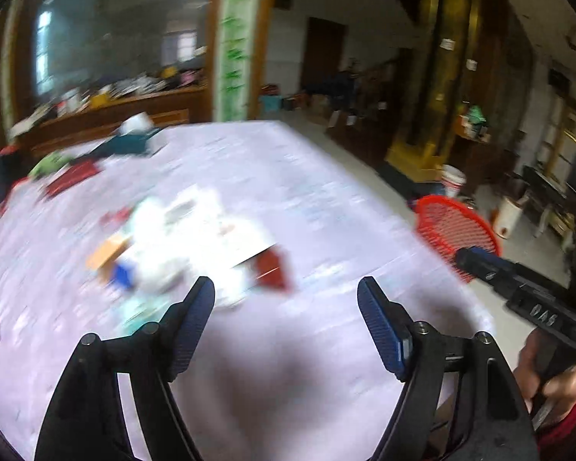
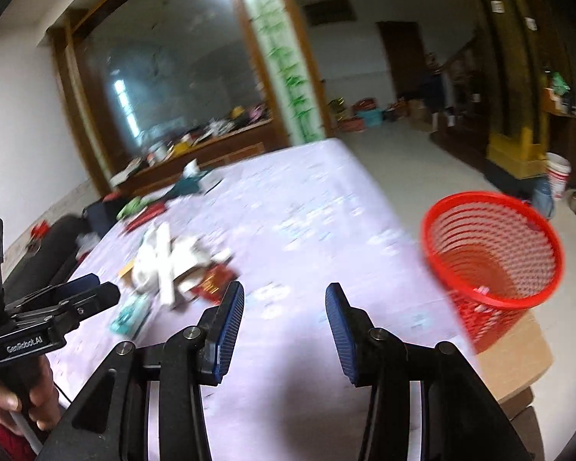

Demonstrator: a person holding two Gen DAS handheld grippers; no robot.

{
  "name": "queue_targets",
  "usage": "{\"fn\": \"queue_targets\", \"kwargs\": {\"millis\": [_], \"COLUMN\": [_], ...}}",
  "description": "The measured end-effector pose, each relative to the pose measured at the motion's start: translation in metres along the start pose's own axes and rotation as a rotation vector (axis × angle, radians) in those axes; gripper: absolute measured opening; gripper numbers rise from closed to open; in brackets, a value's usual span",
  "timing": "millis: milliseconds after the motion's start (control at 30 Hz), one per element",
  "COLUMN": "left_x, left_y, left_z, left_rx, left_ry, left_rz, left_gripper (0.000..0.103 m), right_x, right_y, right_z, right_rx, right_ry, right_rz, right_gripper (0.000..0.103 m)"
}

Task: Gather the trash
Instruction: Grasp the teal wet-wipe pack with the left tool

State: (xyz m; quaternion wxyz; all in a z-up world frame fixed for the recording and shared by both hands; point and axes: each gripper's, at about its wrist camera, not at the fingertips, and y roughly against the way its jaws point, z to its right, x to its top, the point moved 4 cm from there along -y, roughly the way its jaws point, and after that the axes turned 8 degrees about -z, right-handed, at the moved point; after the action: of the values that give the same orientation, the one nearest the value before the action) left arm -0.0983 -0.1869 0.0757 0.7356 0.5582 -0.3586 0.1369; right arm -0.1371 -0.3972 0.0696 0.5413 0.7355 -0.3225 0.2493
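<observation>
A blurred heap of trash (image 1: 180, 238) (image 2: 172, 265), white papers with red, orange and teal wrappers, lies on the pale lilac tablecloth (image 1: 307, 207) (image 2: 307, 211). My left gripper (image 1: 286, 299) hovers open just in front of the heap, nothing between its fingers. My right gripper (image 2: 284, 303) is open and empty too, to the right of the heap. A red mesh basket (image 2: 491, 253) (image 1: 457, 226) stands past the table's right edge on a cardboard box (image 2: 514, 357). A hand (image 1: 556, 376) holds the right gripper's handle in the left wrist view.
More items lie at the table's far left corner, among them a teal thing (image 1: 130, 144) and red packets (image 1: 73, 176). A cluttered wooden sideboard (image 2: 196, 146) stands behind. A white bucket (image 2: 558, 174) sits on the floor to the right.
</observation>
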Motion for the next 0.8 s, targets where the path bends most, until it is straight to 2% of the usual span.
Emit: {"fn": "queue_targets", "kwargs": {"millis": [133, 200, 267, 400, 567, 633, 733, 800], "left_x": [-0.025, -0.032, -0.036, -0.037, -0.037, -0.033, -0.034, -0.032], "left_y": [-0.003, -0.009, -0.018, -0.044, -0.074, -0.084, -0.097, -0.1], "left_z": [-0.066, -0.091, -0.108, -0.119, -0.119, -0.116, -0.117, -0.119], "left_rx": [0.077, 0.07, 0.072, 0.084, 0.047, 0.043, 0.053, 0.064], "left_ry": [0.119, 0.193, 0.248, 0.261, 0.269, 0.254, 0.259, 0.253], "left_rz": [-0.043, -0.066, -0.086, -0.131, -0.188, -0.2, -0.237, -0.228], "left_gripper": [0.076, 0.076, 0.076, 0.076, 0.076, 0.076, 0.075, 0.071], "right_x": [-0.011, -0.016, -0.016, -0.023, -0.019, -0.014, -0.007, -0.002], "right_y": [-0.019, -0.027, -0.034, -0.043, -0.054, -0.062, -0.075, -0.086], "right_z": [-0.022, -0.035, -0.045, -0.065, -0.072, -0.076, -0.085, -0.092], "right_rx": [0.072, 0.105, 0.099, 0.092, 0.098, 0.115, 0.187, 0.222], "right_ry": [0.012, 0.02, 0.039, 0.104, 0.121, 0.116, 0.102, 0.097], "right_rz": [-0.058, -0.092, -0.108, -0.141, -0.176, -0.194, -0.229, -0.25], "right_gripper": [0.048, 0.048, 0.048, 0.048, 0.048, 0.048, 0.047, 0.044]}}
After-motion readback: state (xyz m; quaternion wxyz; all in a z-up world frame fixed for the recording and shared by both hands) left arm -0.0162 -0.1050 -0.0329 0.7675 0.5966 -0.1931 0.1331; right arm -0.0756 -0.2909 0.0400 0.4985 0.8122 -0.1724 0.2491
